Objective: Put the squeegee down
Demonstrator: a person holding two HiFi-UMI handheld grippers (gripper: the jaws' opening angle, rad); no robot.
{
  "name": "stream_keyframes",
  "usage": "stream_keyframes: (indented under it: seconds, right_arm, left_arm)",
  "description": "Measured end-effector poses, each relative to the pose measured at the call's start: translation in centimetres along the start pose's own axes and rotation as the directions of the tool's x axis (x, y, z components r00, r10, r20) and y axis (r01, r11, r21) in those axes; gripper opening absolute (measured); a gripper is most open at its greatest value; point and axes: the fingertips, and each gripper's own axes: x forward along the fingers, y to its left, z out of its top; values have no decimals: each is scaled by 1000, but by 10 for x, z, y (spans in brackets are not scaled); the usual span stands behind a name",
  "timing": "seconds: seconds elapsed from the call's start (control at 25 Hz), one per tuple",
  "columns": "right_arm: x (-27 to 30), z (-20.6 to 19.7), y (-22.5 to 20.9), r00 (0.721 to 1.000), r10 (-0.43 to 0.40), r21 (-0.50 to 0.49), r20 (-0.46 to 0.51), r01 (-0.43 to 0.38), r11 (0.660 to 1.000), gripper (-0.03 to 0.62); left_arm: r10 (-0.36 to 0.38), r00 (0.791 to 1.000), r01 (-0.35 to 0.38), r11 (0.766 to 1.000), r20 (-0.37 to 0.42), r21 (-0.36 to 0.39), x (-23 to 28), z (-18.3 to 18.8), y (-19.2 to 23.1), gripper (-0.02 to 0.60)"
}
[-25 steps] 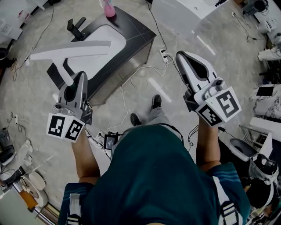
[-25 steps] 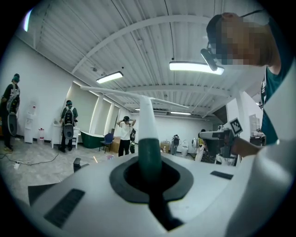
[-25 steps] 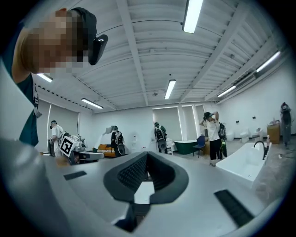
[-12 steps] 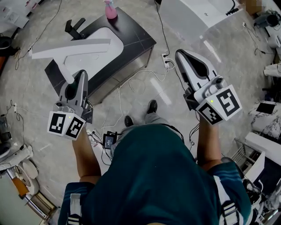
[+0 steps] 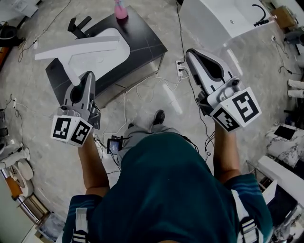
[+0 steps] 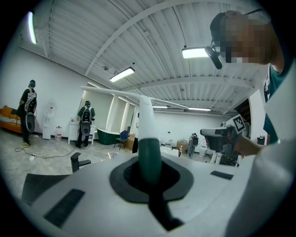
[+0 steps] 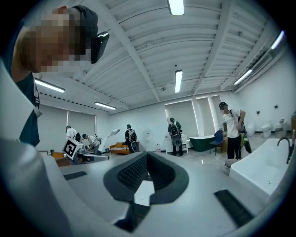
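The white squeegee (image 5: 76,50) has a long blade and a short handle that turns green at its end. My left gripper (image 5: 89,76) is shut on that handle and holds the squeegee up in the air, the blade over the near edge of the black sink counter (image 5: 145,40). In the left gripper view the green handle end (image 6: 149,155) sits between the shut jaws of the left gripper (image 6: 149,178), with the blade across the top. My right gripper (image 5: 192,53) is at the right over the floor, shut and holding nothing; the right gripper view shows its closed jaws (image 7: 146,159).
The counter holds a white basin (image 5: 102,45), a black faucet (image 5: 78,26) and a pink bottle (image 5: 119,9). A white bathtub (image 5: 223,19) stands at the top right. Cables and a power strip (image 5: 179,64) lie on the floor. Several people stand far off.
The person has taken a step, and both grippers have travelled along with the squeegee still in the left one. The bathtub has come further into view at the top right.
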Motion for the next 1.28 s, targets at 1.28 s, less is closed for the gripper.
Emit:
stream_keyframes:
  seconds: [1.28]
  right_arm:
    - [87, -65, -86, 985, -119, 132, -122, 135, 982, 5]
  left_arm:
    - [-131, 975, 109, 986, -179, -129, 162, -73, 59, 3]
